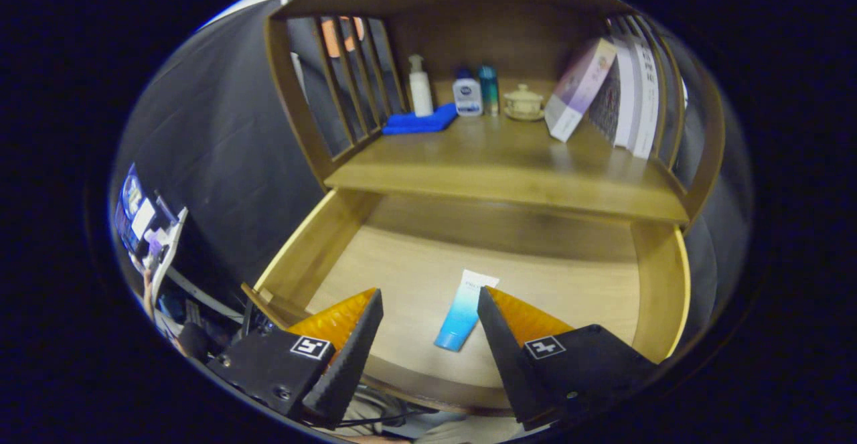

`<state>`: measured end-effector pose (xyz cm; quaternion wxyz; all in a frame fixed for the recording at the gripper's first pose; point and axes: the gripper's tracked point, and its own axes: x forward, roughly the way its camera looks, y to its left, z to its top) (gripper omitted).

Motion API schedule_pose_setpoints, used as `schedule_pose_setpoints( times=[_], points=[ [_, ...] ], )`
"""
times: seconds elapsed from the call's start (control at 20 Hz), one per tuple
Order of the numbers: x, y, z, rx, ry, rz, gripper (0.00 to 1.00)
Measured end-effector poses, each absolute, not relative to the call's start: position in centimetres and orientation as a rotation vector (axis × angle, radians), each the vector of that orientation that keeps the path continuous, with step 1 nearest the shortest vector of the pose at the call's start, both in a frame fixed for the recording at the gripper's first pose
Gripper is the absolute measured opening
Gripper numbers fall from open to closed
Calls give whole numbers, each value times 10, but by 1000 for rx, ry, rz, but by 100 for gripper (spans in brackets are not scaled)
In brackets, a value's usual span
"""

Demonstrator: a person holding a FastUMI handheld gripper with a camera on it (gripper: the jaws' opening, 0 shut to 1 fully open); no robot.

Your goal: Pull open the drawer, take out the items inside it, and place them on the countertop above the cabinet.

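A home dresser nook: wooden shelf (509, 163) with toiletries (466, 97) and books (636, 96).

We see the drawer (653, 276) in pale honey wood, its floor lighter than its walls. On that floor lies a tube (464, 311) fading from white at one end to bright blue at the cap, between the spread fingers of the gripper (428, 307). Above the drawer, the countertop (509, 163) is a darker golden brown. At its back we see a royal blue cloth (420, 122), a white pump bottle (420, 87), a white bottle with a dark blue cap (466, 94), a teal can (489, 89), a cream lidded cup (523, 103), and a lilac and white box (577, 88).
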<state>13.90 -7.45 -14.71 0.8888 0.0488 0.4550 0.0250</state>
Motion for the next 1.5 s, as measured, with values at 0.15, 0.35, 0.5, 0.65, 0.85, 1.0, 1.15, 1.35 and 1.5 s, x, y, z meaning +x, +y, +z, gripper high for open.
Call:
schedule_pose_setpoints(
  times=[0.15, 0.35, 0.5, 0.65, 0.85, 1.0, 1.15, 1.35, 1.5],
  points=[
    [143, -79, -161, 124, 1035, 46, 91],
    [146, -88, -183, 99, 1152, 6, 91],
    [149, -89, -203, 93, 1244, -11, 91],
    [148, -98, -224, 32, 1324, -68, 91],
    [151, -102, -245, 29, 1386, -123, 86],
    [150, -101, -252, 24, 1434, -143, 82],
    [152, -102, -255, 8, 1441, -174, 66],
    [154, -103, -256, 4, 1434, -179, 54],
    [156, -106, -254, 21, 1403, -180, 50]
  ],
)
